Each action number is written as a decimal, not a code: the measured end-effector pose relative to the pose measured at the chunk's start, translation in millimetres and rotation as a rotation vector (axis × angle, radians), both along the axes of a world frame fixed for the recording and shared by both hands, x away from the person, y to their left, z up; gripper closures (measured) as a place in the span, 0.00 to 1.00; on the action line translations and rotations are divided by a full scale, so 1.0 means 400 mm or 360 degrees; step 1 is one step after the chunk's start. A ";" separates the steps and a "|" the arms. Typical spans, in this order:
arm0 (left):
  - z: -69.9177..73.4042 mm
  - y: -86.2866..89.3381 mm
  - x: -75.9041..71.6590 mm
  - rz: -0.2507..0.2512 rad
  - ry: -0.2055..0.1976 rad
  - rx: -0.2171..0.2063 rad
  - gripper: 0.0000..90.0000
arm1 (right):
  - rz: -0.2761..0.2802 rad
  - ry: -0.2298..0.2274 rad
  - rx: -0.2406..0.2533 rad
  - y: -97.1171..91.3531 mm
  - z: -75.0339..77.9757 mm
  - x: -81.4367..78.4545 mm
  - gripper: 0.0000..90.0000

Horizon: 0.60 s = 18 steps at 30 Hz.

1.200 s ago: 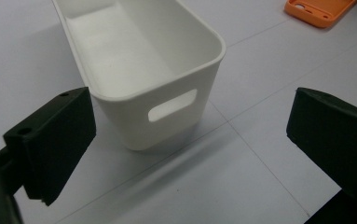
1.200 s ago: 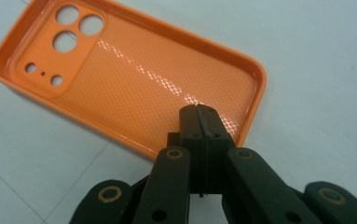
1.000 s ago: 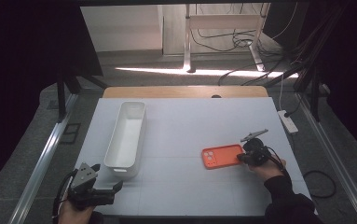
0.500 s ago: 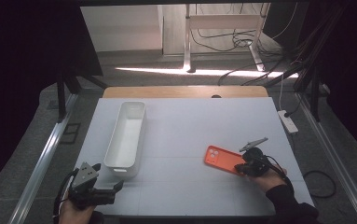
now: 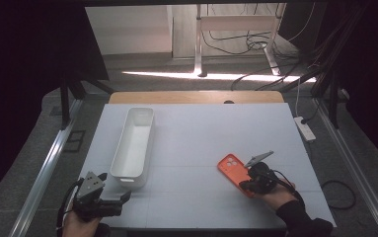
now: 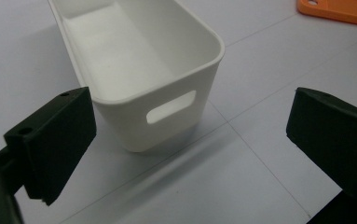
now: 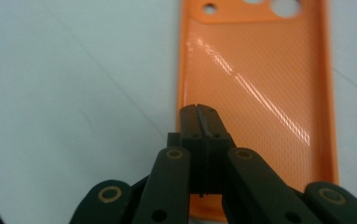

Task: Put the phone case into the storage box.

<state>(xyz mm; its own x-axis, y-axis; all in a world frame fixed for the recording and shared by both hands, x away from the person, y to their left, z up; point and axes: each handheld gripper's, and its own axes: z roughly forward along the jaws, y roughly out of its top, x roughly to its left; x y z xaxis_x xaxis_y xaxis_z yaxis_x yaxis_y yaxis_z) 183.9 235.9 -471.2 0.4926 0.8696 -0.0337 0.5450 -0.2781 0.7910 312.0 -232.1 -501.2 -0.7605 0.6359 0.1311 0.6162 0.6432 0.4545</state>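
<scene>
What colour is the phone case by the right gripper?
Orange phone case, with a fine woven texture inside; clearest in the right gripper view.

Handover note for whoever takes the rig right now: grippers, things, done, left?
Right gripper: jaws shut, tips over the near end of the orange phone case; a grip on its edge can't be confirmed.
Left gripper: open, empty, pointing at the near end of the white bin.
Case lies flat on the table, right of the bin.
Done: nothing in the bin.
Left: probably case into bin.
</scene>
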 end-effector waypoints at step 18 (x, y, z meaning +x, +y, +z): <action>0.000 0.001 -0.001 0.0004 -0.0004 -0.0001 0.03 | -0.0112 -0.0193 0.0043 0.000 0.037 0.006 0.53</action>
<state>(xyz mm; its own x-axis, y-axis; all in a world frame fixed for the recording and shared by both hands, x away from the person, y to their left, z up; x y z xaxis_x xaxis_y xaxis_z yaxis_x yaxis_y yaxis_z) 183.7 236.4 -471.2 0.4908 0.8706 -0.0333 0.5437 -0.2762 0.7926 314.4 -232.1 -486.4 -0.7253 0.6859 0.0588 0.5990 0.5867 0.5450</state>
